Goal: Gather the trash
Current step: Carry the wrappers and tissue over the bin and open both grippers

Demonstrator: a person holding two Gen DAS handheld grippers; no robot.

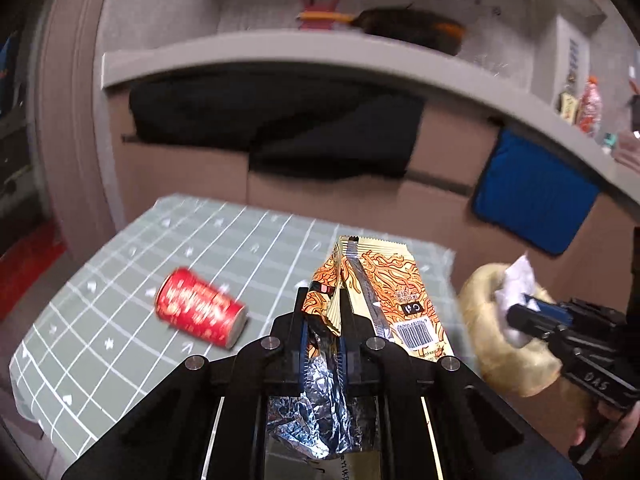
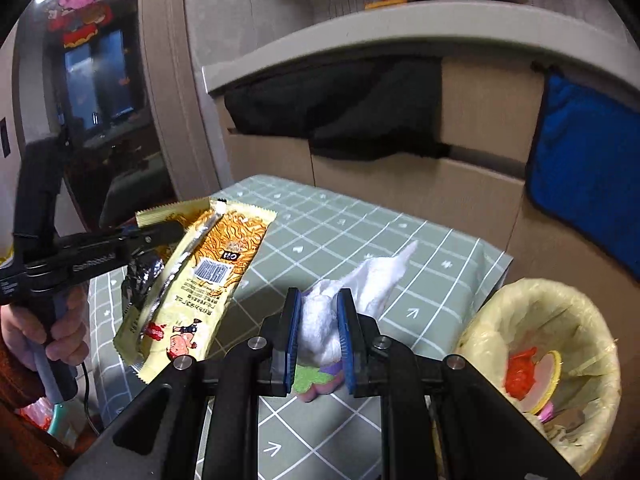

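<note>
Left wrist view showed the left gripper (image 1: 324,320) clamped on a yellow noodle wrapper (image 1: 384,292), its blue pads (image 1: 306,344) pinching the crumpled foil inside of the torn end. The wrapper hung in the air above a green grid-patterned cloth (image 1: 120,344), clear of its surface. A red can (image 1: 200,314) lay on its side on the cloth, to the left of the wrapper and apart from it. At the right of that view the right gripper (image 1: 516,318) held a wad of white tissue (image 1: 516,280) near a bin (image 1: 480,320) lined with a yellow bag. Right wrist view showed the same tissue (image 2: 320,332) squeezed between narrow fingers (image 2: 346,320), raised over the cloth (image 2: 320,432). The bin (image 2: 500,320) stood just beside the cloth's right edge, with red and yellow scraps already inside. A hand (image 2: 44,332) gripped the left gripper's handle.
</note>
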